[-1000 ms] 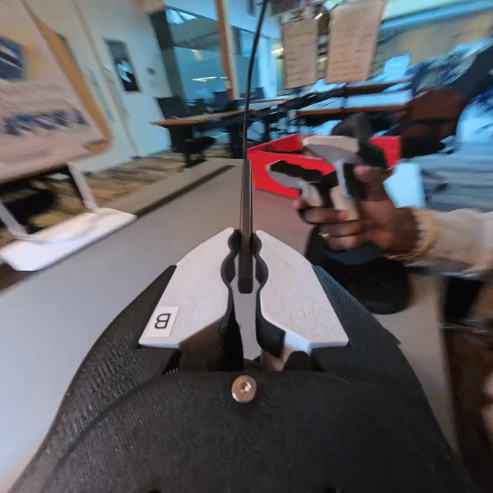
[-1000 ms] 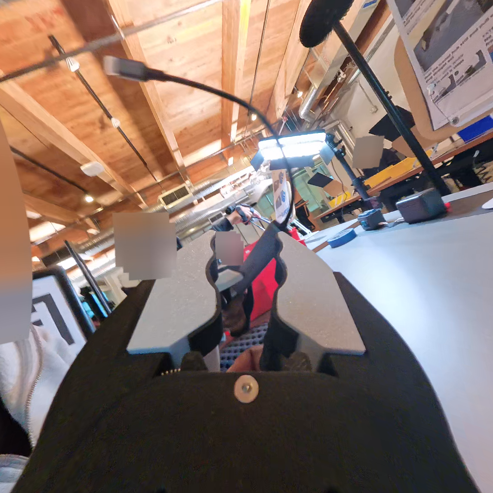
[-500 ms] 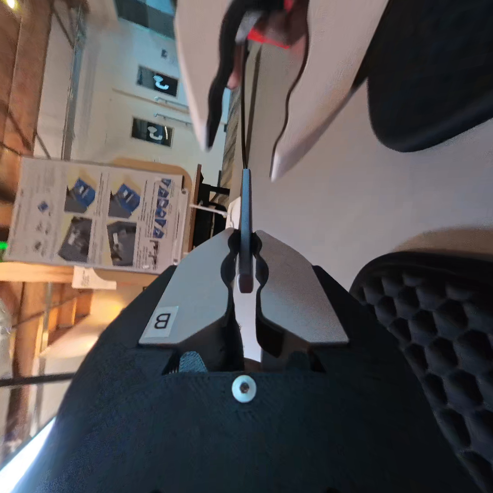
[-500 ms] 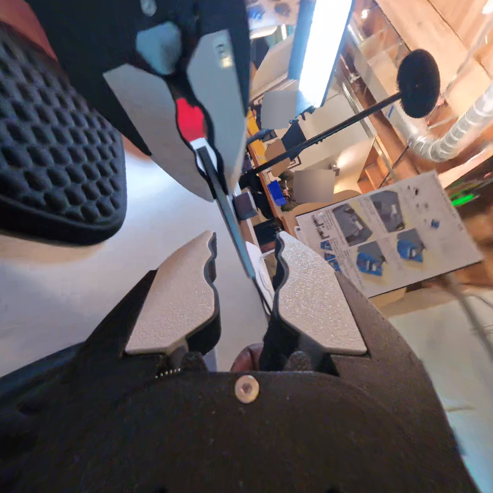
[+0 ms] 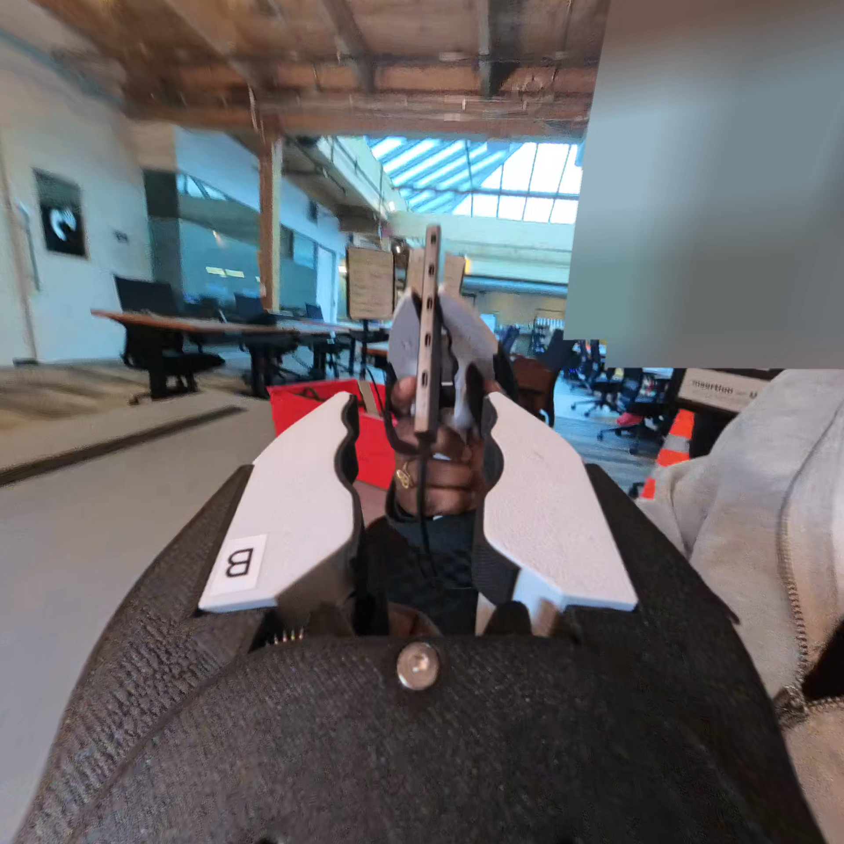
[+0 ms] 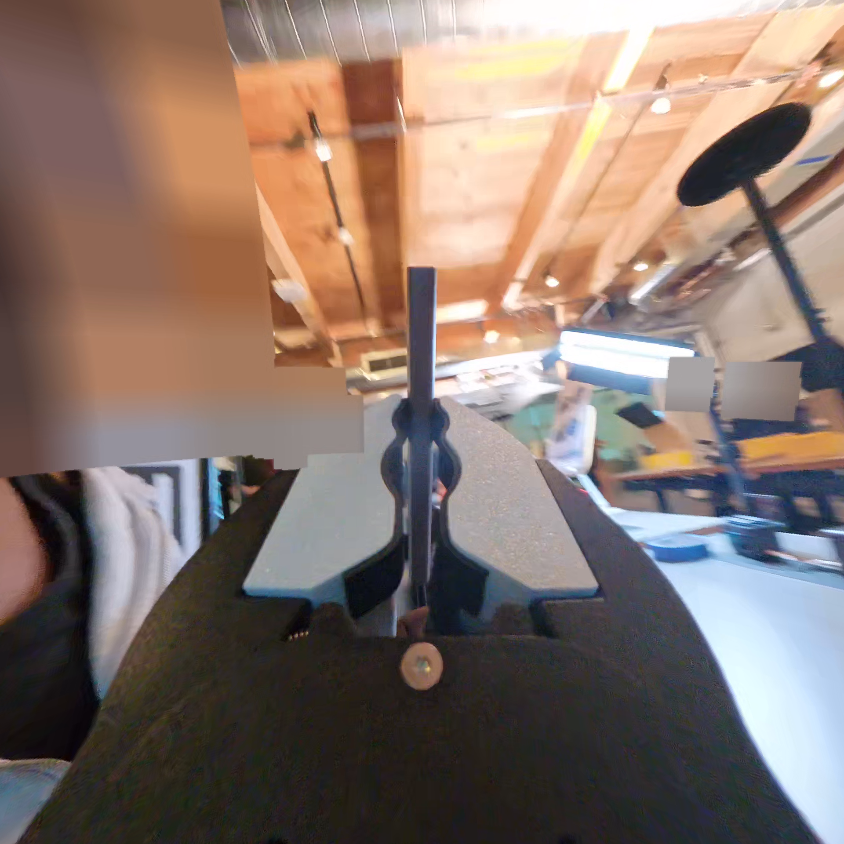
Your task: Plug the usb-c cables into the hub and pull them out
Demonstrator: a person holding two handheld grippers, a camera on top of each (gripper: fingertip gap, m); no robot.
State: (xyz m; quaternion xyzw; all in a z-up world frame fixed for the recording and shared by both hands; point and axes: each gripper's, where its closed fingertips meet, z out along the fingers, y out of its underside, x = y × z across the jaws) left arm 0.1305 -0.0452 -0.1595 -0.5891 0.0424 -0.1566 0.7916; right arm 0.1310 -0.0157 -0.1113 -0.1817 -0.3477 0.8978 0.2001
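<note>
The USB hub (image 5: 427, 347) is a thin grey bar with a row of ports, held upright in the air. My right gripper (image 6: 421, 406) is shut on the hub (image 6: 421, 329), which stands up between its jaws. It also shows in the left wrist view (image 5: 427, 303), held by a hand. A black cable (image 5: 422, 502) hangs from the hub's lower end. My left gripper (image 5: 420, 402) is open and empty, just short of the hub, facing its port side.
A red bin (image 5: 315, 406) stands on the grey table (image 5: 114, 525) behind the grippers. A person's grey jacket (image 5: 753, 502) fills the right. In the right wrist view a blue tape roll (image 6: 680, 545) and a black stand (image 6: 776, 255) are at the table's far side.
The hub has passed from my left gripper to my right. The left jaws have opened and let go; the right jaws have closed on it. Both grippers have turned.
</note>
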